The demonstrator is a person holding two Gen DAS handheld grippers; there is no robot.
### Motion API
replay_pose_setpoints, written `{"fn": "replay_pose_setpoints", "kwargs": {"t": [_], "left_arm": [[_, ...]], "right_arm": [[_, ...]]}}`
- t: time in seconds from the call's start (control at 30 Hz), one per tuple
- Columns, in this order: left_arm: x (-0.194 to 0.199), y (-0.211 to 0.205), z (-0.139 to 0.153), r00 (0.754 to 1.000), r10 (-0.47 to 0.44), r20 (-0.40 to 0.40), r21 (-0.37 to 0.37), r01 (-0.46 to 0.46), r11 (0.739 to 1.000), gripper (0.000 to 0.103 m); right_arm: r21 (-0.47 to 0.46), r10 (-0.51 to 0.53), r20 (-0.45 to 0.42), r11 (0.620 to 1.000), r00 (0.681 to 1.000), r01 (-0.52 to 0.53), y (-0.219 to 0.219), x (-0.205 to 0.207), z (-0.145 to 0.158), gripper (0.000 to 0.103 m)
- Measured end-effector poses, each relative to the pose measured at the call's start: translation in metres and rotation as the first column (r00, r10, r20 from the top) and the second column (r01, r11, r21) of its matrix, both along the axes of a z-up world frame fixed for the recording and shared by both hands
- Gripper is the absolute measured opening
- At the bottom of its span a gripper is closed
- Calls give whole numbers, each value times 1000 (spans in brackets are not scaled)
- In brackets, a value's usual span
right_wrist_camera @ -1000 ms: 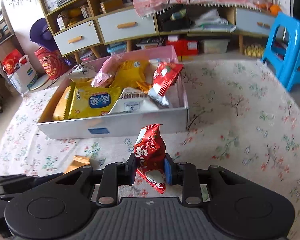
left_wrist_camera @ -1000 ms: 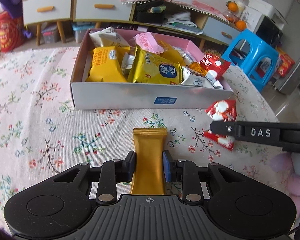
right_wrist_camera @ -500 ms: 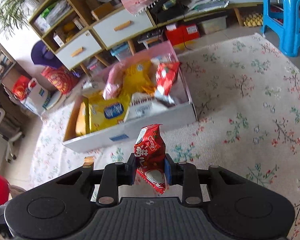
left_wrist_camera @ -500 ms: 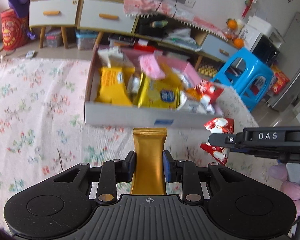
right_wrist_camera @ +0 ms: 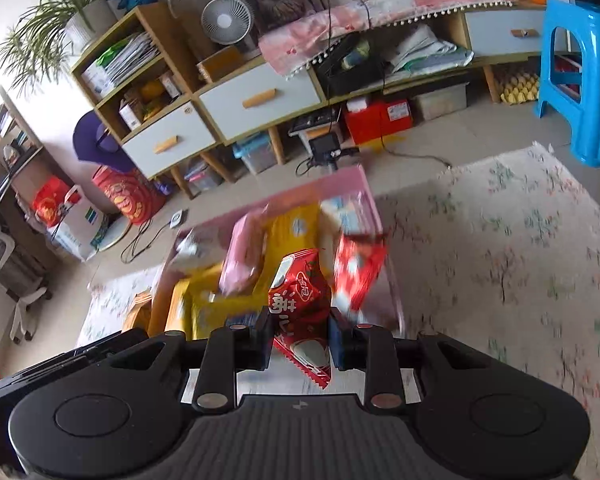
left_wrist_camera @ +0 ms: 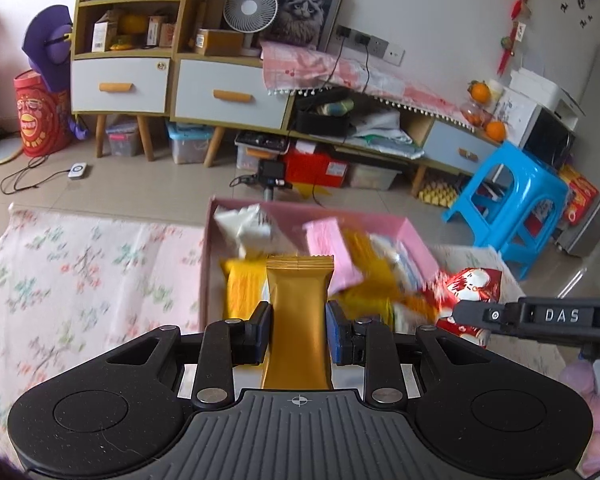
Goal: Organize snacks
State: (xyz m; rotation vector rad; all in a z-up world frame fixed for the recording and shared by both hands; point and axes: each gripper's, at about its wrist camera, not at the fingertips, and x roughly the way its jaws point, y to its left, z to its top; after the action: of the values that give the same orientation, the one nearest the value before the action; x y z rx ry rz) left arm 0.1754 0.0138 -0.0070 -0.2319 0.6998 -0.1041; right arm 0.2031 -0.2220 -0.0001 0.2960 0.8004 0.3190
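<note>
Both grippers are now travelling raised over the box (left_wrist_camera: 414, 236), having been down near the tablecloth (left_wrist_camera: 80, 280) a second ago. The left gripper (left_wrist_camera: 299, 330) is clamping a gold bar (left_wrist_camera: 299, 312) between its jaws, the wrapper standing upright and projecting forward over the near left part of the box. The right gripper (right_wrist_camera: 299, 330) is pinching a red packet (right_wrist_camera: 300, 300), crumpled and tilted, above the right half of the box, just beside another red packet (right_wrist_camera: 358, 268) already lying inside. From the left wrist view the right gripper's finger is reaching in from the right with its red packet beside it.

The box is already holding yellow, pink and white packets; its contents are blurred by motion. Judgement: both items are in the carry stage and appear close to release. The box is crowded, so a careless drop may leave a packet resting on the rim.
</note>
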Motion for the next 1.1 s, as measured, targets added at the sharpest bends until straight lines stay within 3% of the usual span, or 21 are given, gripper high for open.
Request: {"fn": "replay_pose_setpoints", "kwargs": {"t": [0.3, 0.6, 0.7, 0.8, 1.0, 1.1], "left_arm": [[50, -5, -15, 999, 48, -2, -10, -48, 999, 26], [62, -5, -25, 997, 63, 48, -11, -63, 998, 29], [58, -3, -24, 996, 62, 61, -33, -60, 998, 35], [53, -3, -21, 996, 51, 69, -35, -48, 998, 52], [32, -6, -9, 997, 39, 67, 0, -39, 999, 66], [17, -6, -2, 998, 34, 52, 20, -35, 999, 71]], "right_arm": [[10, 1, 59, 1000, 998, -2, 3, 26, -13, 17], [37, -1, 97, 999, 995, -3, 3, 29, -16, 26], [27, 3, 119, 1000, 993, -6, 3, 26, -12, 33], [21, 1, 150, 1000, 989, -4, 2, 21, -5, 37], [-3, -13, 163, 1000, 986, 14, -2, 10, 9, 52], [-22, -35, 163, 999, 986, 39, -7, -1, 11, 64]]}}
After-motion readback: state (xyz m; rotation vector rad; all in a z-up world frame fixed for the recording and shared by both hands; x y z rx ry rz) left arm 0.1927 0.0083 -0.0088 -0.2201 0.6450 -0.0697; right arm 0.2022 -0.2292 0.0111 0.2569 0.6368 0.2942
